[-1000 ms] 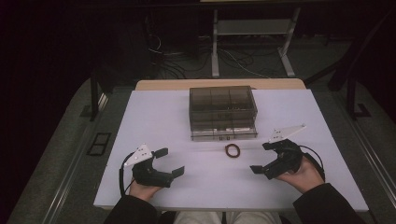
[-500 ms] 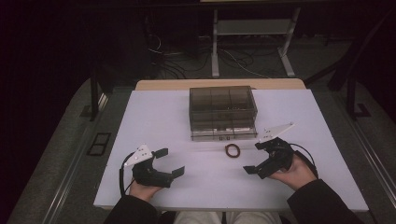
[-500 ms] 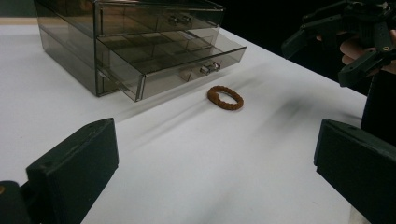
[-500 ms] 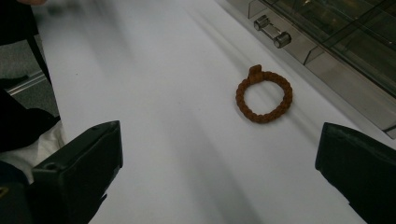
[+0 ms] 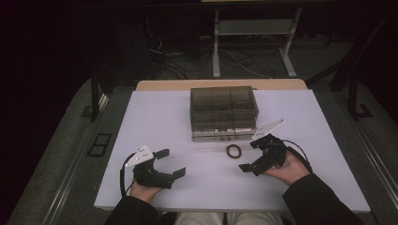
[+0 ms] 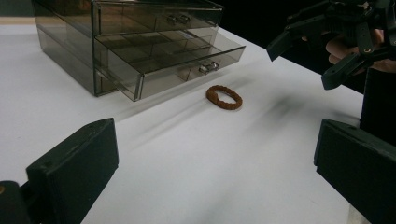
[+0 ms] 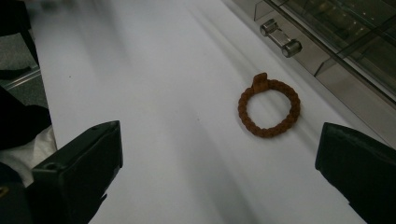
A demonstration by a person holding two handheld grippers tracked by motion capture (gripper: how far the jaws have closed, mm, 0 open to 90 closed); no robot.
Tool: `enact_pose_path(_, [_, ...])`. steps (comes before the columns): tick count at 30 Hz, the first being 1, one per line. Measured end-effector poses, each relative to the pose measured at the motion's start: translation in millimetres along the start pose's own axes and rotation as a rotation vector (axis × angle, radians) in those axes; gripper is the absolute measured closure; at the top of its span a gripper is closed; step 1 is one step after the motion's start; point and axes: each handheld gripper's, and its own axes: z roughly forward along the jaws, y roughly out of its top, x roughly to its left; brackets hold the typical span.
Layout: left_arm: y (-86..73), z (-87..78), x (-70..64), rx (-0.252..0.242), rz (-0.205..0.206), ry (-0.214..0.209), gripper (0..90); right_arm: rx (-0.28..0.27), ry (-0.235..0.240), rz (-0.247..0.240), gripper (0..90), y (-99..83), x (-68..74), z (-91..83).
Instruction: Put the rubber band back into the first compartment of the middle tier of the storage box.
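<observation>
High view: both hand-held grippers [image 5: 169, 162] [image 5: 250, 153] wide open, empty; no legible writing.

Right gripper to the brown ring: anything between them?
Nothing; bare white table lies between the right gripper and the ring in the right gripper view.

The high view looks forward and down over the whole white table [image 5: 164, 122]. The left gripper view sits low near the tabletop, facing the drawer box [image 6: 135, 42]. The right gripper view looks down closely on the brown ring [image 7: 268, 109], which all three views share
</observation>
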Motion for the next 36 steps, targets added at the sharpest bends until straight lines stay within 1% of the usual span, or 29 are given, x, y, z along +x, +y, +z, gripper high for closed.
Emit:
enact_pose_path(2, [0.0,-0.1,-0.1,-0.001,0.0,-0.001,0.0,0.002,-0.001,-0.003,0.1,0.9,0.0,1.3])
enact_pose_path(6, [0.0,0.1,-0.3,-0.001,-0.001,-0.001,0.0,0.007,0.019,-0.004,0.1,4.7,-0.9,6.6])
enact_pose_path(14, [0.0,0.1,-0.3,-0.001,-0.001,-0.002,0.0,0.029,0.025,-0.005,0.1,8.1,-2.7,16.4])
enact_pose_path(21, [-0.1,0.3,-0.5,-0.001,0.0,-0.004,0.0,0.045,0.033,-0.017,0.1,10.7,-3.6,25.4])
enact_pose_path(27, [-0.1,0.2,-0.6,-0.001,0.0,-0.004,0.0,0.057,0.037,-0.018,0.1,11.7,-4.8,32.4])
enact_pose_path(29, [0.0,0.3,-0.7,-0.001,0.0,-0.005,0.0,0.063,0.041,-0.025,0.1,11.8,-6.0,36.4])
enact_pose_path(33, [0.0,0.3,-0.7,0.0,0.001,-0.005,0.0,0.064,0.054,-0.025,0.1,11.6,-7.3,42.5])
enact_pose_path(36, [-0.1,0.3,-0.8,0.0,0.001,-0.005,0.0,0.066,0.054,-0.027,0.1,11.9,-8.3,45.2])
